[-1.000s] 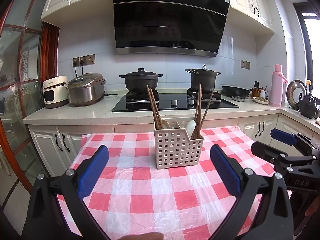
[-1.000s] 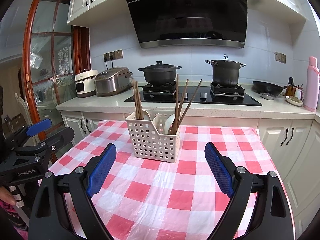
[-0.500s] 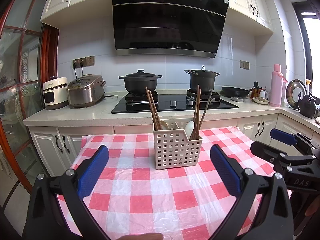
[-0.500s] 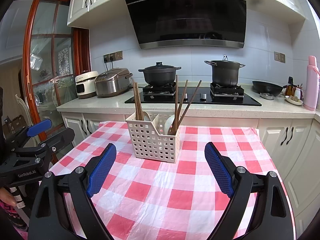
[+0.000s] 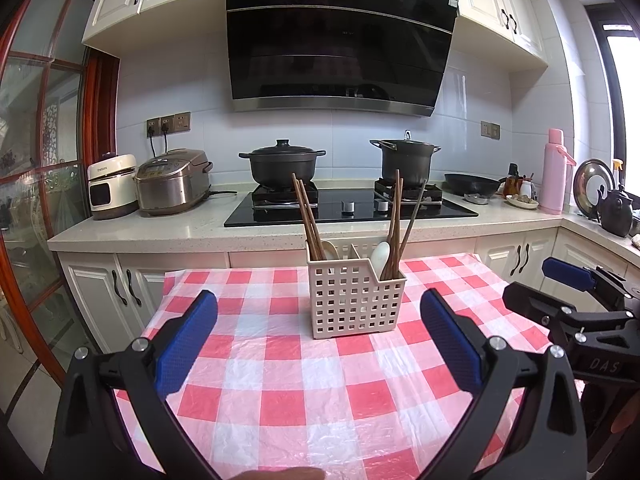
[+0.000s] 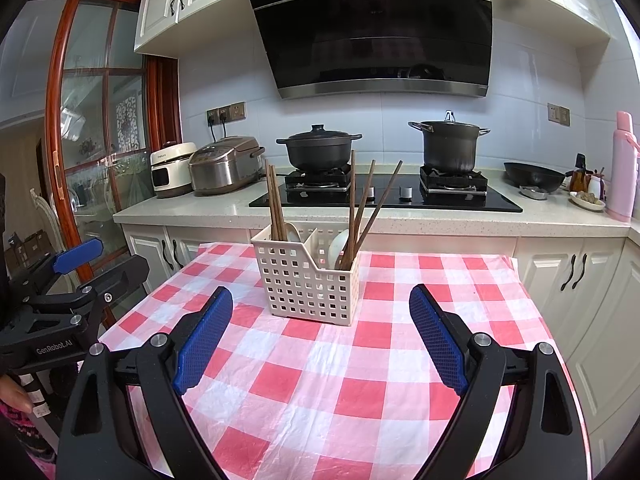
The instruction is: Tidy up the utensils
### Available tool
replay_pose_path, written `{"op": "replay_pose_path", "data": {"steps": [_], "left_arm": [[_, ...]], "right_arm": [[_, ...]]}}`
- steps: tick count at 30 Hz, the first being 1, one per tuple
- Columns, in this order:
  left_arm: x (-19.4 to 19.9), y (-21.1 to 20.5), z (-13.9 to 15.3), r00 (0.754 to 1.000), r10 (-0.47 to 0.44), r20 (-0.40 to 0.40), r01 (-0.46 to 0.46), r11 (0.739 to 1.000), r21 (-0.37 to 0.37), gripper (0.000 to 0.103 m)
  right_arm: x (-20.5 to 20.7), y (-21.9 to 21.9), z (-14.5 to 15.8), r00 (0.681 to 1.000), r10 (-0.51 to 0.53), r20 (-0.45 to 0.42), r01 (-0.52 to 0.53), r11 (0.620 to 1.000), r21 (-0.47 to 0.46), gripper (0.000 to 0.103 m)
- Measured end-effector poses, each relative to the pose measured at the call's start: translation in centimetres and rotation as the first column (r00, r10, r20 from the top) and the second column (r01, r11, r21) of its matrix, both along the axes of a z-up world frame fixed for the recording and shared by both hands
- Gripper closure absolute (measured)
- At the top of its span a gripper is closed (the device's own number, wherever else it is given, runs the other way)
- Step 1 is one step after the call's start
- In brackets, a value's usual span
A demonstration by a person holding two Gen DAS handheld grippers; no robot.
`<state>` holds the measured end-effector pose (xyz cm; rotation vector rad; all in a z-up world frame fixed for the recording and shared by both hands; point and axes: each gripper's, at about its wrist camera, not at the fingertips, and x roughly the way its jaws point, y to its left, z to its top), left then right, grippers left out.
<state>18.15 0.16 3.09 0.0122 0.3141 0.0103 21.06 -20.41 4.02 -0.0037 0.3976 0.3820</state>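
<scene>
Both the left gripper (image 5: 318,336) and right gripper (image 6: 320,334) hang spread and empty, while chopsticks (image 6: 276,204) and spoons (image 6: 339,245) stand sorted in the basket (image 6: 308,280) near the table's (image 6: 460,304) far edge.

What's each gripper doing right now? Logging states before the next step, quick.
Left gripper: open, holding nothing, above the checked tablecloth.
Right gripper: open, holding nothing, short of the utensil basket.
</scene>
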Motion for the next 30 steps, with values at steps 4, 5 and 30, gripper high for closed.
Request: {"op": "replay_pose_path", "data": {"steps": [4, 5, 30], "left_arm": [[-0.02, -0.03, -0.01, 1.0, 0.001, 0.001, -0.001, 1.0, -0.001, 0.005], [-0.02, -0.05, -0.01, 1.0, 0.001, 0.001, -0.001, 1.0, 0.0, 0.005], [0.52, 0.25, -0.5, 0.999, 0.01, -0.03, -0.01, 1.0, -0.012, 0.005]], "right_arm": [[-0.02, -0.01, 0.0, 1.0, 0.001, 0.0, -0.001, 1.0, 0.0, 0.018], [-0.03, -0.03, 0.04, 1.0, 0.001, 0.0, -0.001, 1.0, 0.0, 0.018], [-0.2, 0.05, 0.22, 1.0, -0.003, 0.001, 0.003, 1.0, -0.006, 0.018]]}}
